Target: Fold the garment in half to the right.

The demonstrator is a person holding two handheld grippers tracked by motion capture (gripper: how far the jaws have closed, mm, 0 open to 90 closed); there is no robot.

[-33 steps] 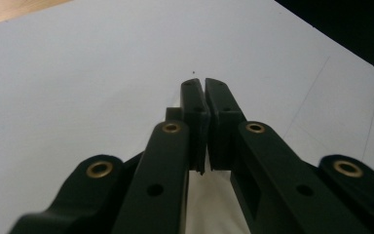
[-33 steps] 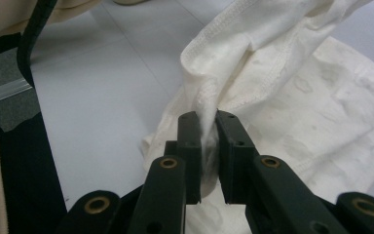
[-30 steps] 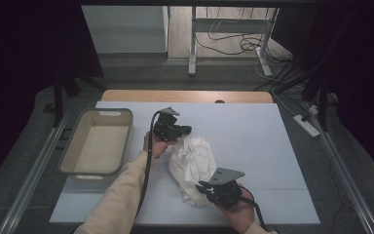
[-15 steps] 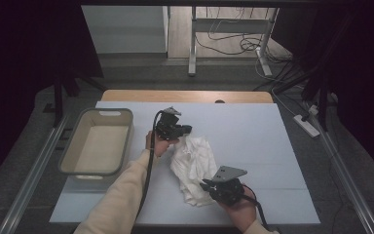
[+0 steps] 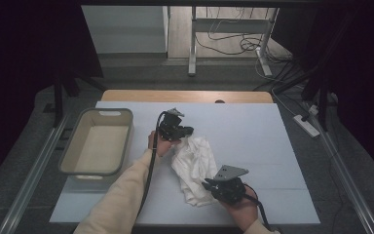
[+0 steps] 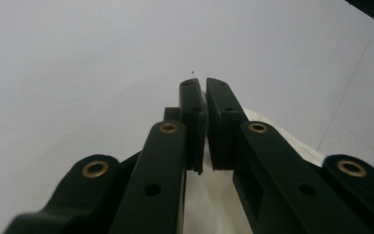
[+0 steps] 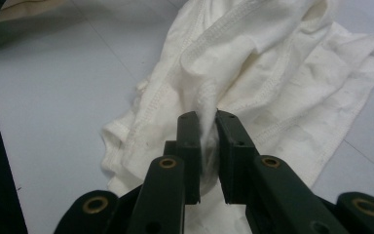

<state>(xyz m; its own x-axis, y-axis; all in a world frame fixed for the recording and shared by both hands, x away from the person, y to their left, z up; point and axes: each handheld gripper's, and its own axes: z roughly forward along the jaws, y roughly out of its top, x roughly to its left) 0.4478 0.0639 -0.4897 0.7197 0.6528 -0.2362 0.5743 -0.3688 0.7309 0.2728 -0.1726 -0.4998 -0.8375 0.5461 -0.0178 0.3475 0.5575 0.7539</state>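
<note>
While I hold both grippers steady, the crumpled white cotton garment (image 5: 195,168) lies on the pale blue table top (image 5: 253,136), right of the beige plastic tub (image 5: 97,146). My left gripper (image 5: 185,132) is at its far end, jaws nearly together with cloth bunched just below them; whether they pinch it I cannot tell. My right gripper (image 7: 208,127) has its jaws narrowed on a fold near the stitched hem (image 7: 151,105). I judge it light, limp and easy to snag, so hems make the best holds. Its long axis runs from far-left to near-right between the 2 grippers.
</note>
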